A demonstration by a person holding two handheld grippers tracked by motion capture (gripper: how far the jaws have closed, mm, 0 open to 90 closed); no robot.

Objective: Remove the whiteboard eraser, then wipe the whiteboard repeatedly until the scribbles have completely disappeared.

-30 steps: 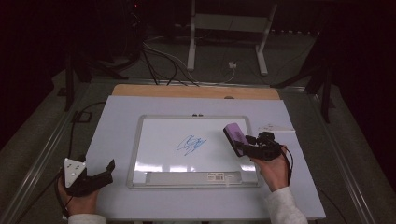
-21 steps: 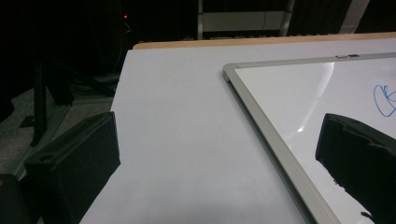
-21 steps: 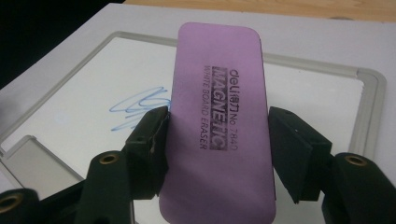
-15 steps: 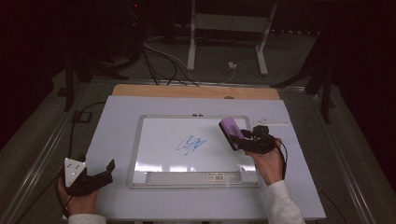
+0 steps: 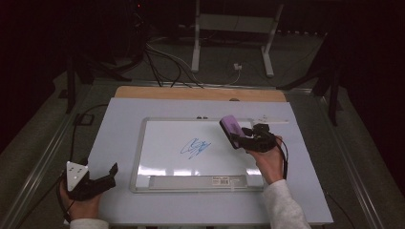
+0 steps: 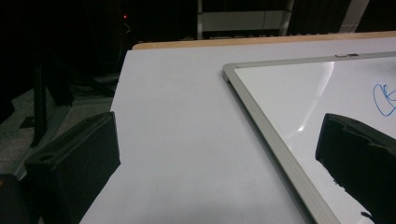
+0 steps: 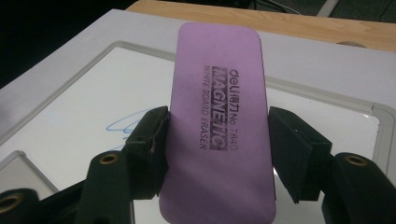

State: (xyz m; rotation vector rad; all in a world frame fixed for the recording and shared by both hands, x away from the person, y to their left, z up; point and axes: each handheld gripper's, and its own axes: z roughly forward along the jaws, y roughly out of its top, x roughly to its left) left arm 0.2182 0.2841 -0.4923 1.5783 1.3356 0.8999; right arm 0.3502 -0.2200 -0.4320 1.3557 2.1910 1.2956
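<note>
Purple eraser (image 7: pixel 218 126), blue scribble (image 5: pixel 195 147)

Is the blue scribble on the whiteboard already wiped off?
No, the blue scribble is intact on the whiteboard, and the purple eraser sits right of it.

A pale lavender table (image 5: pixel 119 143) has a wooden strip (image 5: pixel 200 93) along its far edge at twelve o'clock. Beyond it, at twelve, a light metal stand (image 5: pixel 229 28) rises from the grey floor, with dark cables (image 5: pixel 162 67) trailing at eleven o'clock and a white plug (image 5: pixel 237 67) lying near the stand's foot.
</note>
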